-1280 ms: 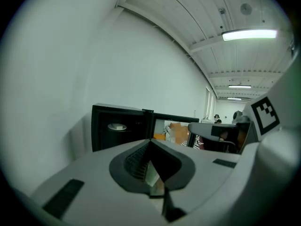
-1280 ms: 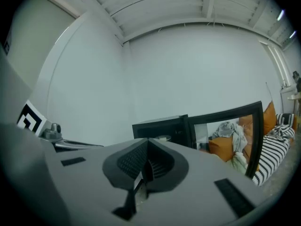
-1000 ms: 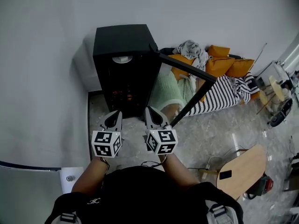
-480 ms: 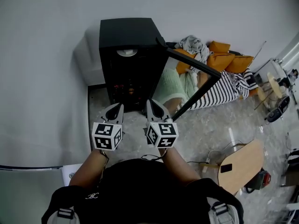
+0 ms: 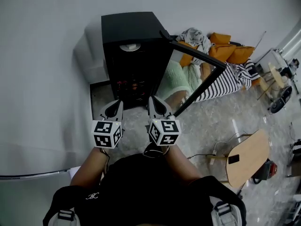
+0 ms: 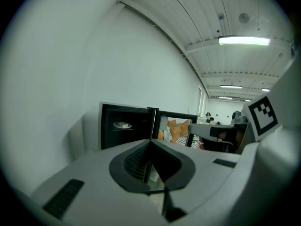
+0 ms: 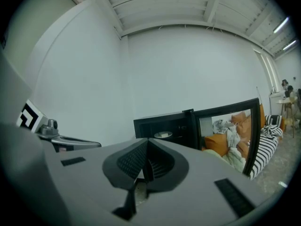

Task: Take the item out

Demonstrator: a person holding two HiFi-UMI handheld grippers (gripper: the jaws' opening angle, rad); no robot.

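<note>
The thing I think I must take out is a small white plate (image 5: 130, 46) with something pale lying on it. It sits on the top shelf inside the black box (image 5: 127, 27), close to the front. I can't tell what the pale thing is.

A plate like that is most likely hard, smooth and a bit slippery. It looks light, but it could break if it falls. The pale thing could slide off if I tip the plate. So I would pinch the near rim and keep the plate flat. I could also take one side with each of my tongs.

The roof of the box is just above the plate, so there is little room to lift. I think it is best to slide the plate straight out toward me. Lower down in the box I see something small and reddish, but it is too dark to tell what it is.

The glass door (image 5: 195, 76) is swung open on the right and sticks out toward me. Its edge is near my right side, so I should mind it. The plain wall (image 5: 47, 55) is close on the left of the box. The floor (image 5: 207, 126) in front is bare, so I have room to pull back.

My left tongs (image 5: 116, 106) and my right tongs (image 5: 153, 102) are both closed tight with nothing in them. They are side by side in front of the box and do not touch it. I must open one before I can grab.

The orange pillows (image 5: 230, 60) beyond the door and the wooden table (image 5: 247, 157) are well apart from my path.
</note>
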